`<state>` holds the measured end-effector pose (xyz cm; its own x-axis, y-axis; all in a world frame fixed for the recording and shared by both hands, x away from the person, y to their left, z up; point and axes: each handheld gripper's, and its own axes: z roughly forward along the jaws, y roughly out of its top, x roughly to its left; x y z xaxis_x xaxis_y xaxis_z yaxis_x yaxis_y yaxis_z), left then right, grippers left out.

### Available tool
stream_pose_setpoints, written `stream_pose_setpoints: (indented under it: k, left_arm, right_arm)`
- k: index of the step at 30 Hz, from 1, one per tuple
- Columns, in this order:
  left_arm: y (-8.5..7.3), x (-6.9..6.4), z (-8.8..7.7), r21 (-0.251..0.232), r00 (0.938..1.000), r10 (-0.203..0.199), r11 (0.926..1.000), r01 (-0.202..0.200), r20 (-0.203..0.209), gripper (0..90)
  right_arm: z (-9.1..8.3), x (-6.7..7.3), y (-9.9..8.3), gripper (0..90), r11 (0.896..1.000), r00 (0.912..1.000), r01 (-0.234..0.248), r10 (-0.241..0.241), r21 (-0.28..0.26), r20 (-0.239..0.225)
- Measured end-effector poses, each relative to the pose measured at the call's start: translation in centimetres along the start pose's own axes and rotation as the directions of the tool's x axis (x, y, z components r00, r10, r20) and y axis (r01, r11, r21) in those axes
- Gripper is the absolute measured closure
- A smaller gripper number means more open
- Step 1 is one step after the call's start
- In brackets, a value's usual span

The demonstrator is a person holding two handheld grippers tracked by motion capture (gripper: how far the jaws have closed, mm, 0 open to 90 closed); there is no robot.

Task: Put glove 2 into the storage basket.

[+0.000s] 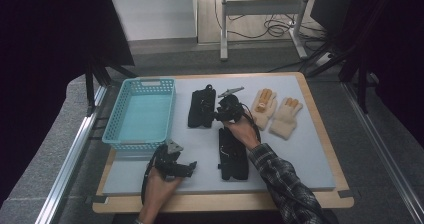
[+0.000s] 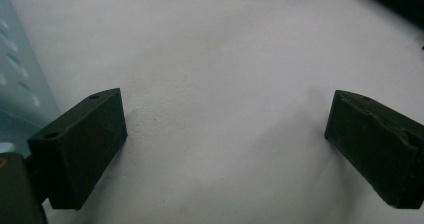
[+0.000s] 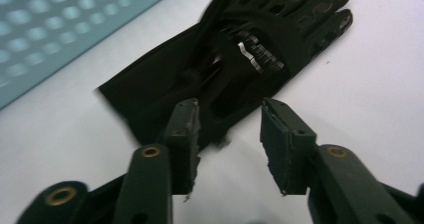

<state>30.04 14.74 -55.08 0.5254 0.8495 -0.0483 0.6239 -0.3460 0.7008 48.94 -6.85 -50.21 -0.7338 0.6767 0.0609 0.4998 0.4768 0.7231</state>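
Two black gloves (image 1: 202, 109), two cream gloves (image 1: 263, 106), one teal basket (image 1: 142, 113) on the table (image 1: 305, 149). Right claw (image 3: 227, 129) half open, empty, at the far black glove's cuff, 12 o'clock. Left claw (image 2: 225, 134) wide open, empty, at 7 o'clock.

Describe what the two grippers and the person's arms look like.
Both grippers are black, each with two blocky, flat-faced jaws. The left gripper carries a grey three-cornered plate on top; the right gripper has one too, plus brass-coloured rivets on its jaw arms. The right arm wears a dark plaid sleeve.
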Motion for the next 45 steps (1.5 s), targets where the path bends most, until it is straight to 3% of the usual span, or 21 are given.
stream_pose_setpoints:
  k: [3,9,11,16,21,28,30,35,40,45]
  left_arm:
    - [0.0,0.0,0.0,0.0,1.0,0.0,1.0,0.0,0.0,3.3]
    - [0.0,0.0,0.0,0.0,1.0,0.001,1.0,-0.001,0.0,3.4]
    - [0.0,0.0,0.0,0.0,1.0,0.0,1.0,0.0,0.0,3.4]
    - [0.0,0.0,0.0,0.0,1.0,0.0,1.0,0.0,0.0,3.3]
    - [0.0,0.0,0.0,0.001,1.0,0.001,1.0,-0.001,0.0,3.3]
    - [0.0,0.0,0.0,0.001,1.0,0.0,1.0,0.0,0.0,3.3]
    - [0.0,0.0,0.0,0.003,1.0,0.002,1.0,-0.002,0.0,3.4]
    - [0.0,0.0,0.0,0.004,1.0,0.003,1.0,-0.003,-0.001,3.3]
    - [0.0,0.0,0.0,0.004,1.0,0.002,1.0,-0.002,0.0,3.4]
    - [0.0,0.0,0.0,0.004,1.0,0.002,1.0,-0.002,-0.001,3.4]
  right_arm:
    - [1.5,-0.4,0.5,50.3,1.0,0.9994,-0.021,0.02,0.014,0.026]
    - [4.2,-0.7,0.5,48.1,0.997,0.9976,-0.039,0.035,0.066,0.06]
    - [4.3,-0.4,0.5,57.0,0.997,0.9973,-0.037,0.033,0.063,0.066]
    - [4.3,0.0,0.5,83.0,0.996,0.9975,-0.07,0.069,0.061,0.016]
    - [3.6,0.2,0.7,85.4,0.998,0.9987,-0.047,0.046,0.048,0.023]
    - [-1.2,0.1,1.8,85.6,1.0,0.9989,-0.021,0.021,-0.009,0.042]
    - [-2.8,-0.2,1.6,85.6,1.0,0.9976,-0.004,0.006,-0.025,0.068]
    - [-6.6,-1.9,1.1,85.6,0.999,0.9911,-0.017,0.022,-0.041,0.131]
    - [-10.7,-3.6,0.5,85.6,0.999,0.9817,-0.014,0.023,-0.048,0.189]
    - [-13.7,-4.2,-0.5,85.5,1.0,0.9764,-0.003,0.007,-0.018,0.216]
